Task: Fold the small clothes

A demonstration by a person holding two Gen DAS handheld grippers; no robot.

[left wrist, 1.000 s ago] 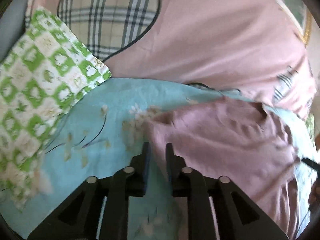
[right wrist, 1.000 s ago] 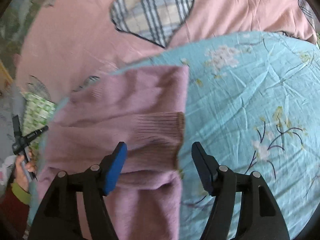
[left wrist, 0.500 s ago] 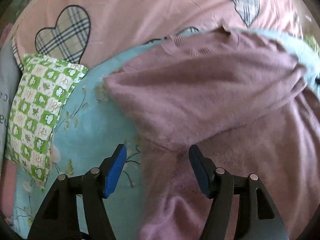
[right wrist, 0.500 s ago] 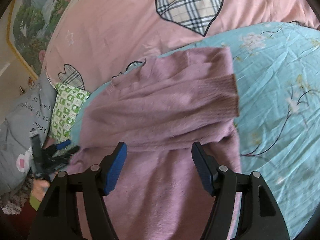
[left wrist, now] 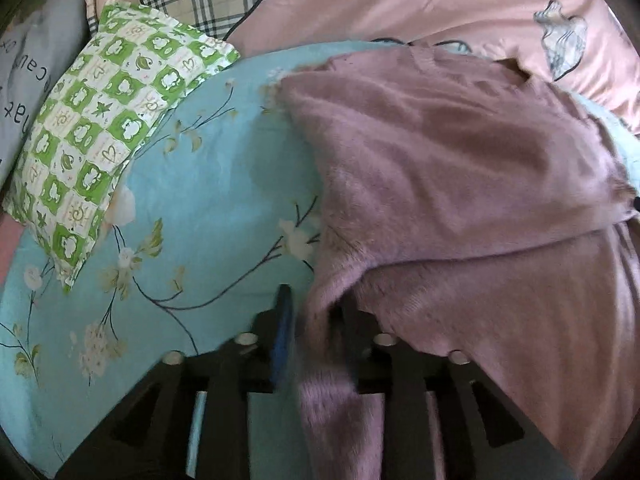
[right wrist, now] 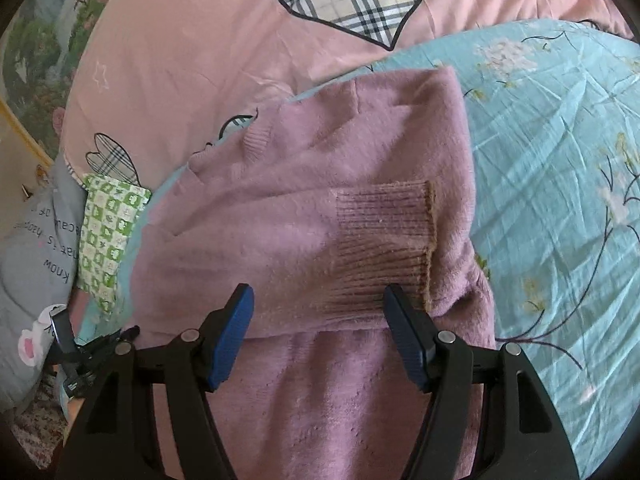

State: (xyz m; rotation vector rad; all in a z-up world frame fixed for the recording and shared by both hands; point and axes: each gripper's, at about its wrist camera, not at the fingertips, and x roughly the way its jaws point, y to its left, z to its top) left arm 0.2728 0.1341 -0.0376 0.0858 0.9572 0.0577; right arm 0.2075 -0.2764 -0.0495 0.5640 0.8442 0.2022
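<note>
Mauve fuzzy sweater (right wrist: 320, 208) lies on a light blue flowered sheet (right wrist: 560, 160), itself spread over a pink quilt (right wrist: 192, 40) with plaid hearts. One sleeve is folded across the body; its ribbed cuff (right wrist: 384, 240) sits on top, toward the sweater's right edge in the right wrist view.

Right gripper (right wrist: 320, 332): jaws stand wide apart, blue pads facing each other, hovering low over the sweater with the cuff's near edge just beyond the tips. Nothing pinched; whether the pads touch the fabric I cannot tell.

Left gripper (left wrist: 316, 320): at the sweater's left edge. Jaws narrow and closing, a fold of the sweater edge standing between them. The picture is blurred there; the blue pad on the sheet side shows, the other finger is mostly hidden by fabric, so whether the pads already press on the knit I cannot tell.

Green-and-white checked pillow (left wrist: 108, 128) rests at the sheet's far left edge, well apart from the sweater. Grey cushion (right wrist: 32, 264) with printed lettering beside it.
</note>
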